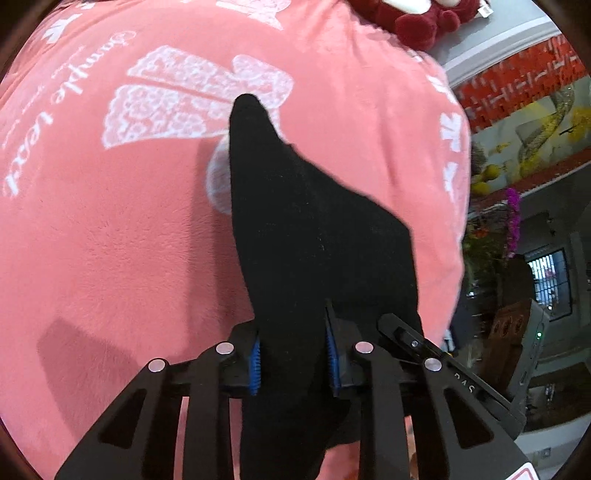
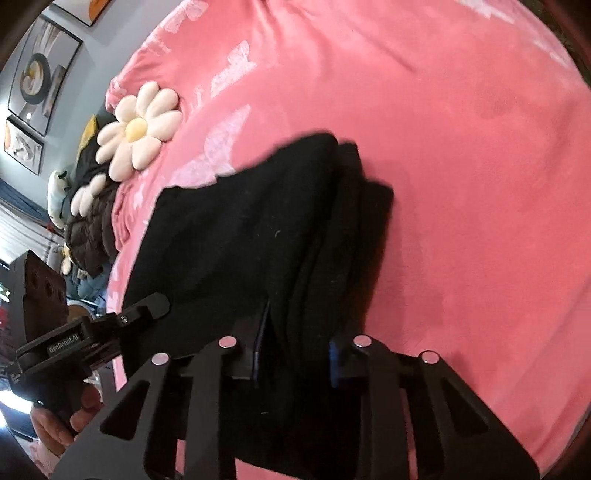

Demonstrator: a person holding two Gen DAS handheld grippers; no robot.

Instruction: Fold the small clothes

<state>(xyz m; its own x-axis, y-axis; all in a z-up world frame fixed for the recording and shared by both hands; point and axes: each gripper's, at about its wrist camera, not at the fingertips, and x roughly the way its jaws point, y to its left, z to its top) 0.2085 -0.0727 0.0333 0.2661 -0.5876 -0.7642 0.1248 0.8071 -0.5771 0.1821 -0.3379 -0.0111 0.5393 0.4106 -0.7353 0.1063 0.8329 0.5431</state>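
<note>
Hanging between both claws, black garment (image 1: pixel 317 236)

Black cloth garment (image 2: pixel 258 229): we see it lying on the pink plush blanket (image 2: pixel 461 166), bunched between both grippers' fingers.
White daisy-shaped cushion (image 2: pixel 138 127): left of and beyond it.
Dark red plush toy (image 1: pixel 424 18): at the blanket's far edge.

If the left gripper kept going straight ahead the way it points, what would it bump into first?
The left gripper is already shut on the black garment, which stretches ahead of it. Beyond the cloth's tip lies the pink blanket, near its white lace print. It would probably press into that blanket, though depth is hard to judge.
</note>
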